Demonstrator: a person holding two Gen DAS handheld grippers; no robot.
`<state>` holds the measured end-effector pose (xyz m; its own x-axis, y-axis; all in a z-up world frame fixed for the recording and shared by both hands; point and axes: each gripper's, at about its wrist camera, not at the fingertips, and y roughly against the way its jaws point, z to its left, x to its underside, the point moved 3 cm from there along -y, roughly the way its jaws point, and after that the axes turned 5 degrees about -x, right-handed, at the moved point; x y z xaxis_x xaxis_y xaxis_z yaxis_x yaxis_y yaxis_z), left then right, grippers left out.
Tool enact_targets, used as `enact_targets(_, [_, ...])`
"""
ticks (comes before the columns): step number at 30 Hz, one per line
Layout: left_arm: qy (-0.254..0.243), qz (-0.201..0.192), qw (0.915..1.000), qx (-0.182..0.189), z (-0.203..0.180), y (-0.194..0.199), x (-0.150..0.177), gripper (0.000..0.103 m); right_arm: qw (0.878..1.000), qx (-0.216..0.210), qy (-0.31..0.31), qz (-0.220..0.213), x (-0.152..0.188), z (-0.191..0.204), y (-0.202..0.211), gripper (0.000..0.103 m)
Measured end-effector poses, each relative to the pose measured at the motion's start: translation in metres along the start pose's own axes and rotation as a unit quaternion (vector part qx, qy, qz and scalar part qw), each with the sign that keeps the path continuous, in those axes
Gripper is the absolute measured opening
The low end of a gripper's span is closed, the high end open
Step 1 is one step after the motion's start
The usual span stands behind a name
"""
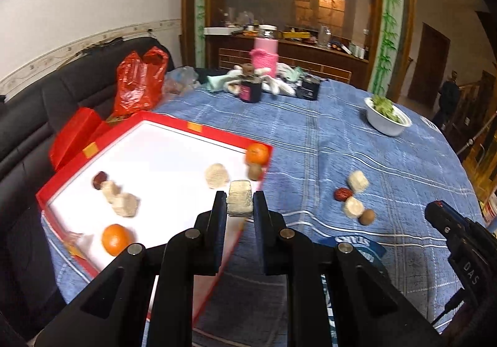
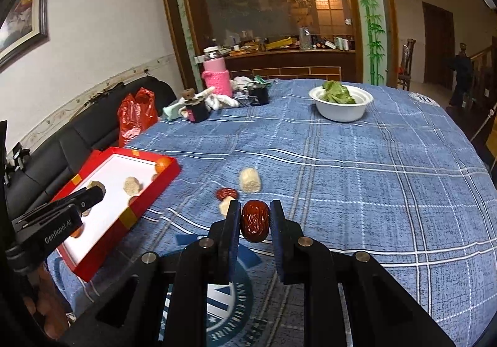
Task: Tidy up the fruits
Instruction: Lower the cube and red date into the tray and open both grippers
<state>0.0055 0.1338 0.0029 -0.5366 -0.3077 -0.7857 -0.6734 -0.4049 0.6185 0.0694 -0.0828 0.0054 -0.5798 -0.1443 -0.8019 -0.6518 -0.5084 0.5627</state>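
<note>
Risk: the pale corn-cob piece [image 1: 239, 198] could have slipped from its narrow pinch, or caught the wall of the red tray [image 1: 198, 127] when lowered.
Second risk: the glossy red jujube [image 2: 254, 220], rounded and smooth, might have rolled out of its clamp.
Left gripper [image 1: 239, 202]: nearly closed, clenching the cob piece above the tray's near edge.
Right gripper [image 2: 255, 216]: nearly closed, grasping the jujube over the blue plaid cloth [image 2: 341, 179], right of the tray.
Remaining fruit: another jujube [image 2: 226, 193] and cob pieces lay right of the tray.
</note>
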Motion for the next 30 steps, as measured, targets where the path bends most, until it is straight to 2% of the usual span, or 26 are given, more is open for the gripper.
enact_targets(8, [0.024,0.016,0.9988,-0.039,0.035,-0.013,-0.005,0.015,0.999,-0.037,0.029,-0.003,-0.015,0.037,-0.007,0.019])
enact_targets(16, [0.03,0.04,0.9965,-0.066,0.06,-0.026,-0.008,0.015,0.994,-0.086,0.071,0.004,-0.033,0.092,-0.027,0.019])
enact_targets(23, [0.039,0.061,0.9944,-0.078,0.079,-0.041,-0.009,0.015,0.987,-0.128,0.091,0.031,-0.04,0.136,-0.06,0.019])
enact_targets(30, [0.049,0.08,0.9923,-0.081,0.094,-0.053,-0.009,0.015,0.981,-0.152,0.107,0.061,-0.034,0.166,-0.09,0.019])
